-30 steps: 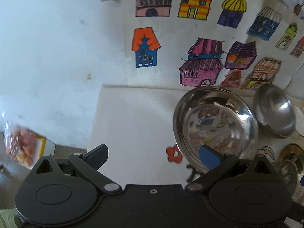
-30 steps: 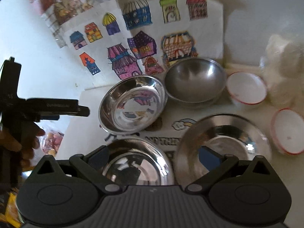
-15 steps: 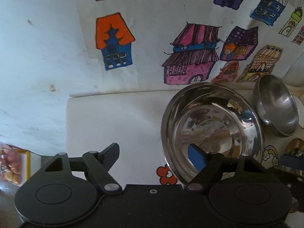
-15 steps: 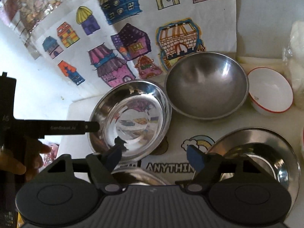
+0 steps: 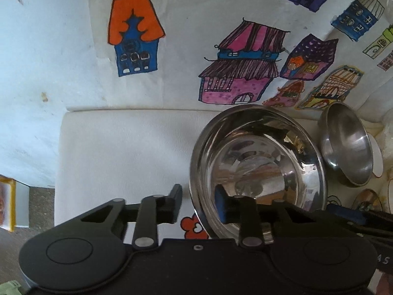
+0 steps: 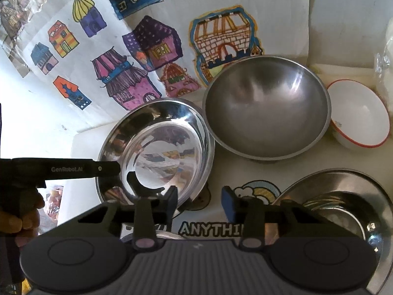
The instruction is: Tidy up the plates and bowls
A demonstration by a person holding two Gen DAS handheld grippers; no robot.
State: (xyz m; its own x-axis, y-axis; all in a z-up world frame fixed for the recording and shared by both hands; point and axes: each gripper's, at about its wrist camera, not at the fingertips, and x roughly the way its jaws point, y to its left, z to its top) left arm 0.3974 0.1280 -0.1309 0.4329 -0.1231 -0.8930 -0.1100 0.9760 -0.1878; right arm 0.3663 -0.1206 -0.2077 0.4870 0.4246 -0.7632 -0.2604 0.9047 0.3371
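A shiny steel deep plate (image 5: 258, 162) (image 6: 157, 152) lies on the white mat, left of a matte steel bowl (image 6: 265, 108) (image 5: 346, 147). My left gripper (image 5: 198, 205) straddles the plate's left rim, one finger outside and the blue pad inside. Its jaws are closing and a small gap still shows. In the right wrist view the left gripper (image 6: 115, 169) reaches that rim from the left. My right gripper (image 6: 199, 201) stands over the plate's near-right rim. Its jaws are closing with the rim between them, the right pad (image 6: 227, 204) clear of it.
A white bowl with a red rim (image 6: 358, 118) sits right of the matte bowl. Another steel plate (image 6: 339, 196) lies at the front right, and part of a third (image 6: 157, 233) shows under my right gripper. Paper house drawings (image 5: 240, 68) cover the wall behind. The mat's left edge (image 5: 59, 162) drops off.
Both pairs of jaws have narrowed from wide open. Both grippers came down and closer to the shiny plate; the left now straddles its left rim, the right its near-right rim.
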